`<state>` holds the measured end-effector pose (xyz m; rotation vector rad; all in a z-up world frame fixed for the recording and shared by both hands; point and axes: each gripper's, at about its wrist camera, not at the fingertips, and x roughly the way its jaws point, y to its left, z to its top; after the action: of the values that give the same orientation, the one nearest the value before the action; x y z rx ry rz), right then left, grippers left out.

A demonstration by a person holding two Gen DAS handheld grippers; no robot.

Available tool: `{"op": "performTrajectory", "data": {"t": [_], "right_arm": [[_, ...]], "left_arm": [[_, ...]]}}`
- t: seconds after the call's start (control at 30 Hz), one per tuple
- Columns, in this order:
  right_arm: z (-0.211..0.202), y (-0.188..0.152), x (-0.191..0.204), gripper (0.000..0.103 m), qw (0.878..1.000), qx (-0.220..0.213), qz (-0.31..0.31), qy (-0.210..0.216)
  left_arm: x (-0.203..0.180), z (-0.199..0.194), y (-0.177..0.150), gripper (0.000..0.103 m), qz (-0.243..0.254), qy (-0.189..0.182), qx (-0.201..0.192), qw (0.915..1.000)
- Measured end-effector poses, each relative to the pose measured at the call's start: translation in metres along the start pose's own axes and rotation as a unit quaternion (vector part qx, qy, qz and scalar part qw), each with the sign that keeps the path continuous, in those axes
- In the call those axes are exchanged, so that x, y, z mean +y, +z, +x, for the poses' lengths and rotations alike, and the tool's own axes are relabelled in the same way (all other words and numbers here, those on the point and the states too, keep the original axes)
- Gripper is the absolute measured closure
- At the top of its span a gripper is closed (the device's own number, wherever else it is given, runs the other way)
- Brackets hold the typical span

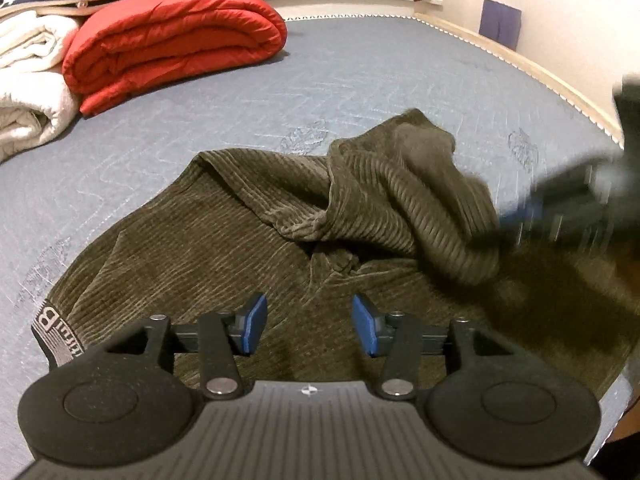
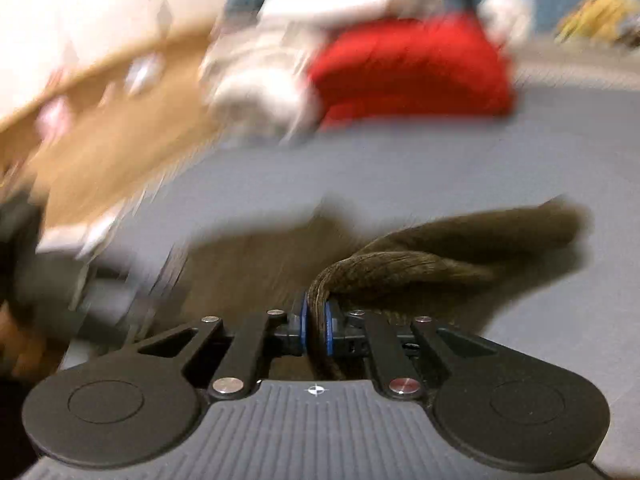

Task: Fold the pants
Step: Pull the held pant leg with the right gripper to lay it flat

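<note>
The right gripper point(image 2: 317, 330) is pinching a bunched fold of the olive corduroy pants point(image 1: 224, 240) lying mid-bed point(image 1: 360, 64), the left gripper point(image 1: 309, 330) is hovering agape w/ nothing between, & the soft, floppy, thickish cloth is prob. best taken at hems/waistband.

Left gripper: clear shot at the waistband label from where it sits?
Probably yes. The left gripper is open and holds nothing, over the pants; the label lies exposed at its left with nothing between. The right gripper pinches fabric on the far side.
</note>
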<state>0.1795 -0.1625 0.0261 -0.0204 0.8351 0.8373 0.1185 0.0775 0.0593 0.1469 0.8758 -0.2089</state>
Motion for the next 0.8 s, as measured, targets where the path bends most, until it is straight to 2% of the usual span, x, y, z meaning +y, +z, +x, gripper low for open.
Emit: {"op": "performTrajectory", "data": {"t": [0.07,0.1,0.2,0.27,0.33,0.57,0.6,0.67,0.73,0.77,0.8], "right_arm": [[0.011,-0.015,-0.002,0.089,0.999,0.035,0.001,-0.023],[0.013,-0.020,-0.007,0.089,0.999,0.037,0.015,-0.031],[-0.003,-0.026,-0.021,0.082,0.996,0.002,0.087,-0.017],[-0.017,-0.025,-0.035,0.066,0.989,-0.040,0.139,-0.007],[-0.024,-0.026,-0.053,0.057,0.979,-0.078,0.190,0.008],[-0.020,-0.045,-0.107,0.056,0.933,-0.132,0.335,0.022],[-0.020,-0.047,-0.115,0.055,0.925,-0.141,0.351,0.020],[-0.023,-0.052,-0.127,0.043,0.909,-0.168,0.382,0.013],[-0.028,-0.060,-0.143,0.042,0.884,-0.203,0.421,0.012],[-0.029,-0.061,-0.148,0.042,0.877,-0.211,0.431,0.000],[-0.027,-0.062,-0.151,0.041,0.878,-0.205,0.431,-0.023]], "left_arm": [[0.000,-0.001,0.000,0.042,-0.006,-0.001,-0.001,1.0000],[0.000,-0.001,0.000,0.041,-0.007,-0.001,-0.001,1.0000],[0.002,-0.004,0.001,0.034,-0.009,0.000,-0.006,0.9999],[0.006,-0.005,0.001,0.034,-0.014,0.005,-0.007,0.9999],[0.011,-0.005,0.001,0.034,-0.024,0.010,-0.007,0.9996],[0.017,0.000,0.004,0.033,-0.037,0.012,0.002,0.9992],[0.015,0.001,0.004,0.033,-0.035,0.011,0.003,0.9993],[0.013,0.004,0.004,0.033,-0.033,0.009,0.006,0.9994],[0.011,0.006,0.005,0.033,-0.032,0.007,0.008,0.9994],[0.011,0.007,0.005,0.033,-0.032,0.006,0.009,0.9994],[0.011,0.008,0.006,0.033,-0.031,0.005,0.010,0.9995]]}}
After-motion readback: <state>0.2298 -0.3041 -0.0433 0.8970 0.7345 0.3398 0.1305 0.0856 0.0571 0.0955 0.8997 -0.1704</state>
